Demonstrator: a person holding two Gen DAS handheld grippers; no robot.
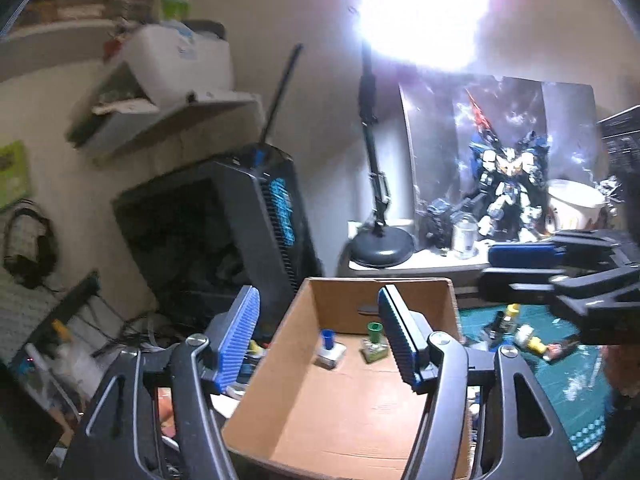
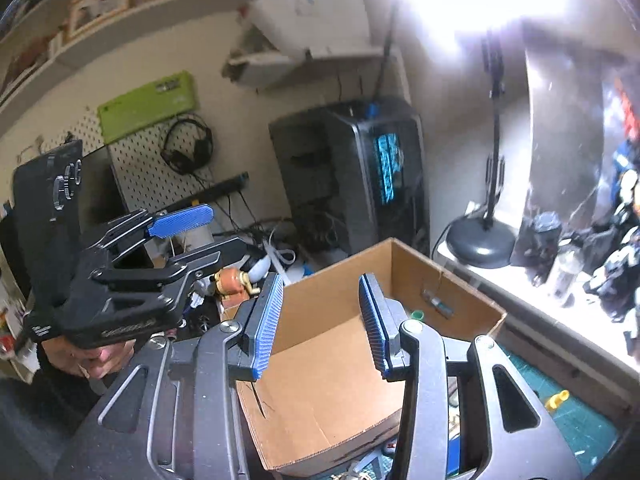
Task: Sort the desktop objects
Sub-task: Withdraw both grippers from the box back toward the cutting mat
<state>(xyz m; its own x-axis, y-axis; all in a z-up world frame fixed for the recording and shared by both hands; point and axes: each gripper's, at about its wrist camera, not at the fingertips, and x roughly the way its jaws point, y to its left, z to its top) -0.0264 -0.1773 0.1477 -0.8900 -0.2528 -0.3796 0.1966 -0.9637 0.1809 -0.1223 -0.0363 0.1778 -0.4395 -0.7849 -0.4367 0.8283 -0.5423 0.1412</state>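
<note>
An open cardboard box sits on the desk below my left gripper, which is open and empty above it. Inside stand a small bottle with a blue cap and one with a green cap. Several small bottles lie on the green cutting mat to the right. My right gripper is open and empty above the same box. The green cap shows in the box. The right gripper also shows in the left wrist view, and the left gripper in the right wrist view.
A black desk lamp and a robot model stand on the ledge behind the box. A black computer tower stands to the left, with cables beside it. A yellow-capped item lies on the mat.
</note>
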